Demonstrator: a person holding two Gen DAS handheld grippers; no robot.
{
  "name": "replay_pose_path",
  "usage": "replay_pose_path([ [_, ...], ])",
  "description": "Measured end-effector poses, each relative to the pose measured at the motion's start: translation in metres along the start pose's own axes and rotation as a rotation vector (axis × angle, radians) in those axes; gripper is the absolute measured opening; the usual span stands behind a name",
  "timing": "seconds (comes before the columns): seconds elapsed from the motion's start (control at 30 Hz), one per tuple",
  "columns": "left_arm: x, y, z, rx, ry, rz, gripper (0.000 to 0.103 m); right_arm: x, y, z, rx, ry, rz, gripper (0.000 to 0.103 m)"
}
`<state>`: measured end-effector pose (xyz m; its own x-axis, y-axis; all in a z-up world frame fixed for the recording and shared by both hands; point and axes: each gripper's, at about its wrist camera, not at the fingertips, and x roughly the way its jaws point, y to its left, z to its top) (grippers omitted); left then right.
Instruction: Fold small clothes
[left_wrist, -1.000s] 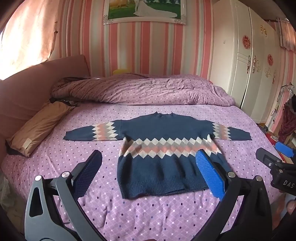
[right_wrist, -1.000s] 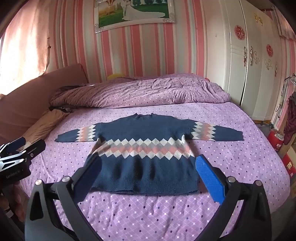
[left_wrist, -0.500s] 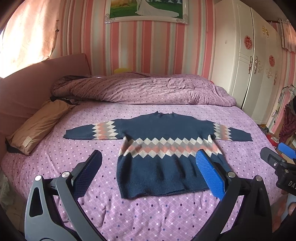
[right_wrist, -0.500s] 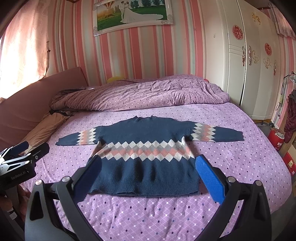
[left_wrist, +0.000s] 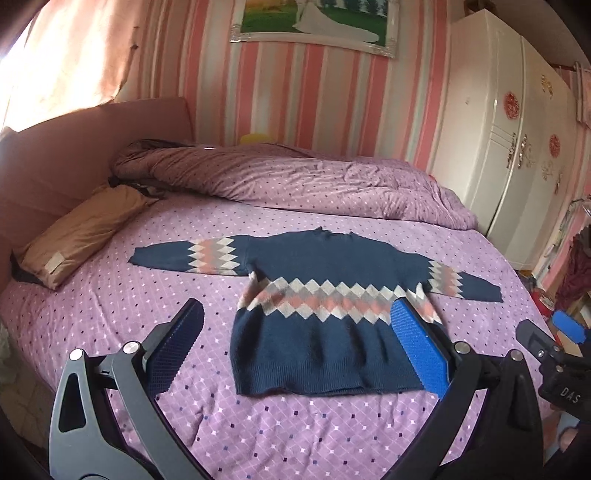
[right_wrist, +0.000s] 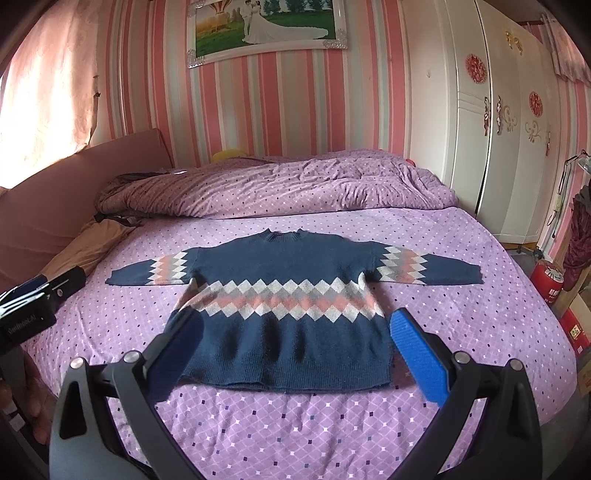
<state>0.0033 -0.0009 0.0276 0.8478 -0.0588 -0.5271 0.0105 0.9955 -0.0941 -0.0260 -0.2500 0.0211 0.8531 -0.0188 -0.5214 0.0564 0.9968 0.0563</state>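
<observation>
We see navy sweater (right_wrist: 284, 306) spread flat on purple bedsheet (right_wrist: 258, 424), sleeves out, hem toward us. Left gripper (left_wrist: 295, 347) wide apart, holding nothing, above sheet near hem. Right gripper (right_wrist: 295, 347) likewise spread wide, empty. Rumpled quilt (right_wrist: 280, 184) beyond collar; brown pillow (left_wrist: 77, 232) left of sleeve.

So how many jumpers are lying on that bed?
1: a navy knitted sweater with pink-and-white diamond bands lies spread flat mid-bed on the purple dotted bedspread. Others could be hidden under the rumpled purple duvet.
</observation>
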Motion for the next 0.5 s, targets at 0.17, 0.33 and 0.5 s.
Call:
replay_pose_path([
  [0.17, 0.0, -0.012, 0.0, 0.089, 0.012, 0.003, 0.1, 0.001, 0.0, -0.001, -0.001, 0.001, 0.001, 0.101],
  [0.33, 0.0, -0.015, 0.0, 0.067, 0.024, -0.007, 0.1, 0.001, 0.0, -0.001, 0.0, 0.001, 0.001, 0.101],
  [0.5, -0.001, -0.018, -0.001, 0.079, 0.018, -0.004, 0.1, 0.001, 0.0, -0.002, -0.003, 0.0, -0.004, 0.101],
])
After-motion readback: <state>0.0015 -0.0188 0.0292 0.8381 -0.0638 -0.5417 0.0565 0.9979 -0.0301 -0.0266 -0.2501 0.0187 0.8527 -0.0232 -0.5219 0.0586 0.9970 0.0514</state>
